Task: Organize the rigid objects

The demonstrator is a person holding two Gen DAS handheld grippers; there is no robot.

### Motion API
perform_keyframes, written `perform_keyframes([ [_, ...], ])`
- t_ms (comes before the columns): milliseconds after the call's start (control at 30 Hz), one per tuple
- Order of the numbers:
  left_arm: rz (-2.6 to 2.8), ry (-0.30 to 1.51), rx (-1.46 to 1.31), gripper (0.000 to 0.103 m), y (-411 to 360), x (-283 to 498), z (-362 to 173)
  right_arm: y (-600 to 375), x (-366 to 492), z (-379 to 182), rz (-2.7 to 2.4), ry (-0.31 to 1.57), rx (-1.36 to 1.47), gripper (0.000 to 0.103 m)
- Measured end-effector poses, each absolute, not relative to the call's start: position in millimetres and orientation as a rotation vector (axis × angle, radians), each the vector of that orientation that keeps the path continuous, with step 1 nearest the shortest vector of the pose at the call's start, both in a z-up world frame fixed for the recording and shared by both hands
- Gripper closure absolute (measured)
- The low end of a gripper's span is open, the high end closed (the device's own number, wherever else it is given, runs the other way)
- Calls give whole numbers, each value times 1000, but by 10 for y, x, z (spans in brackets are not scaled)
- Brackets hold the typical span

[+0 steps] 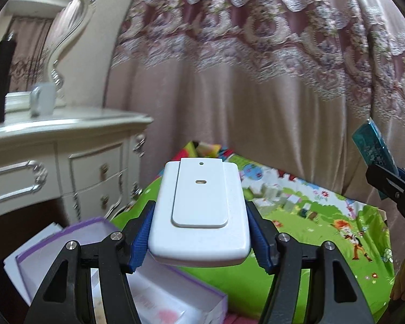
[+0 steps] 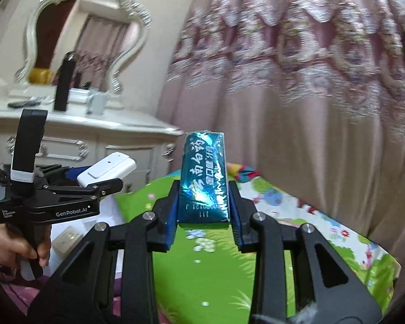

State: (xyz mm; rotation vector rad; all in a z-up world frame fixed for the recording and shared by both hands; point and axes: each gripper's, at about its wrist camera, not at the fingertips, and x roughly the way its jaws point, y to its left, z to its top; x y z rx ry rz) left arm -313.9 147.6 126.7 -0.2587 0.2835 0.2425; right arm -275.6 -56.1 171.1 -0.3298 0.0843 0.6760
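My left gripper (image 1: 199, 232) is shut on a white flat device (image 1: 199, 210) with a raised panel, held in the air above an open purple-edged box (image 1: 159, 294). The white device also shows in the right wrist view (image 2: 108, 170), held in the left gripper (image 2: 105, 186). My right gripper (image 2: 203, 213) is shut on a shiny teal box with white Chinese lettering (image 2: 203, 178), held up above the green cartoon play mat (image 2: 216, 275). The teal box (image 1: 372, 145) shows at the right edge of the left wrist view, in the right gripper (image 1: 391, 181).
A cream dresser (image 1: 54, 135) with an ornate mirror (image 2: 75, 35) stands at the left, carrying a black bottle (image 2: 63, 83) and a white cup (image 1: 43, 98). A pink embroidered curtain (image 1: 256, 81) hangs behind. A white switch plate (image 2: 67, 239) lies low left.
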Motion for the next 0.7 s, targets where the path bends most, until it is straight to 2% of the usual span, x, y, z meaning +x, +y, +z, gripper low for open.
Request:
perform_keyframes([
  [533, 406, 482, -379, 39, 2219, -3397, 674, 487, -2461, 1045, 1007, 489, -454, 66],
  [700, 446, 566, -405, 39, 2400, -3372, 508, 772, -2505, 799, 1087, 562, -522, 66],
])
